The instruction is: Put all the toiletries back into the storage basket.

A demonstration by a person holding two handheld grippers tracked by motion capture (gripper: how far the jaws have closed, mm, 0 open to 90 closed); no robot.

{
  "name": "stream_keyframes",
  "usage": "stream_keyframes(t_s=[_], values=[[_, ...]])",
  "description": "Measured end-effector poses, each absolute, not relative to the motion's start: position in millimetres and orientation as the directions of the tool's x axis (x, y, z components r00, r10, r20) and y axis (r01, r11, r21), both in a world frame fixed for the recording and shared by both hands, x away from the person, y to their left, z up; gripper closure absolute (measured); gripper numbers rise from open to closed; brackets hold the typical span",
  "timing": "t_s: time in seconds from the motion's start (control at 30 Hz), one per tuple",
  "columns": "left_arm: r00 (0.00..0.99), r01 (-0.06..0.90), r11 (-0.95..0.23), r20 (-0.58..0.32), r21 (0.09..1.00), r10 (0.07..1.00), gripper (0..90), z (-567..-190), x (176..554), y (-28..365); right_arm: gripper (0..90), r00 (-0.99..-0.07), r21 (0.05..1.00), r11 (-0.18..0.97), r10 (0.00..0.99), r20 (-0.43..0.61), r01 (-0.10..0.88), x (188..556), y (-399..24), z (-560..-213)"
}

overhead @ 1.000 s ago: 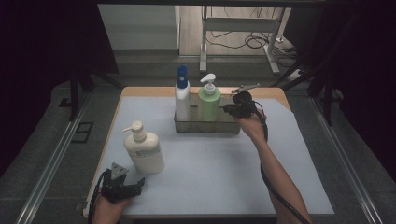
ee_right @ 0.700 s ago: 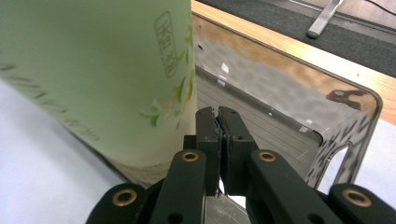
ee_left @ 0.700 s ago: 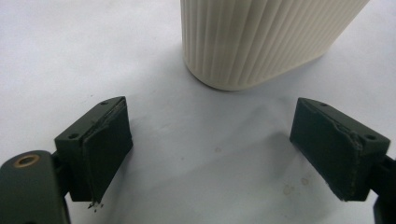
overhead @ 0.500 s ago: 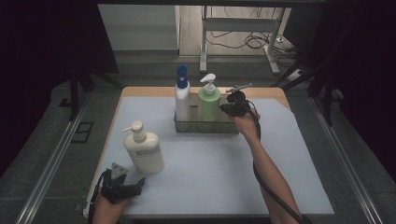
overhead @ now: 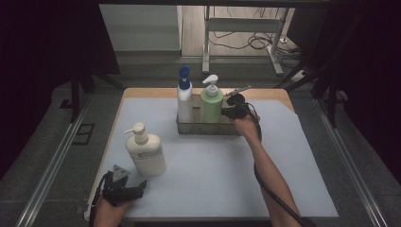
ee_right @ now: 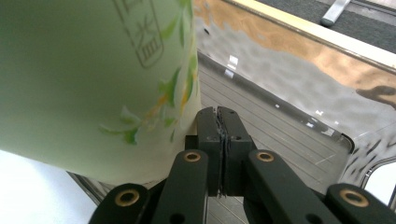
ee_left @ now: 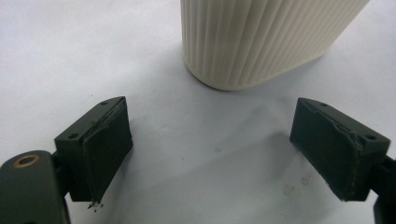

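A: Nearest first, all placed against the tray?

B: Left gripper is seen well in front of the tray and off to its left, at the near table edge. Jaws are spread wide, nothing between them. Cream ribbed bottle is seen just beyond the jaws in the left gripper view, not touched.

A: That bottle versus the tray?

B: Cream pump bottle, upright, stood in front of the tray and to its left, apart from it.

A: Right gripper?

B: Right gripper is held at the tray's right part. Jaws are pressed fully together, nothing is gripped. In the right gripper view the closed tips are seen inside the tray, just beside the green bottle; contact can't be told.

A: Green bottle's place?

B: Green pump bottle is stood upright in the tray, mid-tray. A white bottle with blue cap is stood in the tray's left end, just beside it.
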State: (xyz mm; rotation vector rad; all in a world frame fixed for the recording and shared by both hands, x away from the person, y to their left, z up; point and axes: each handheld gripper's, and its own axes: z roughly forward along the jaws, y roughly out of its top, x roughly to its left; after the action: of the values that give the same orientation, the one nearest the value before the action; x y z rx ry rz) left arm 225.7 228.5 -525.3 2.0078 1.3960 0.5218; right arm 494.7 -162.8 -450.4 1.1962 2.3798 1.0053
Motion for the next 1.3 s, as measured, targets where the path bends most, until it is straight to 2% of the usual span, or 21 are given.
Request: stream_keyframes(t_s=[0.83, 1.3], values=[[0.36, 0.683, -0.24, -0.032, 0.69, 0.932, 12.4, -525, 226, 228, 88.7, -0.647, 0.697, 0.434, 0.76, 0.057, 0.571, 492, -143, -453], [0.362, 0.685, -0.242, -0.032, 0.687, 0.932, 12.3, -525, 226, 229, 89.3, -0.637, 0.694, 0.426, 0.768, 0.061, 0.58, 490, -138, -450]])
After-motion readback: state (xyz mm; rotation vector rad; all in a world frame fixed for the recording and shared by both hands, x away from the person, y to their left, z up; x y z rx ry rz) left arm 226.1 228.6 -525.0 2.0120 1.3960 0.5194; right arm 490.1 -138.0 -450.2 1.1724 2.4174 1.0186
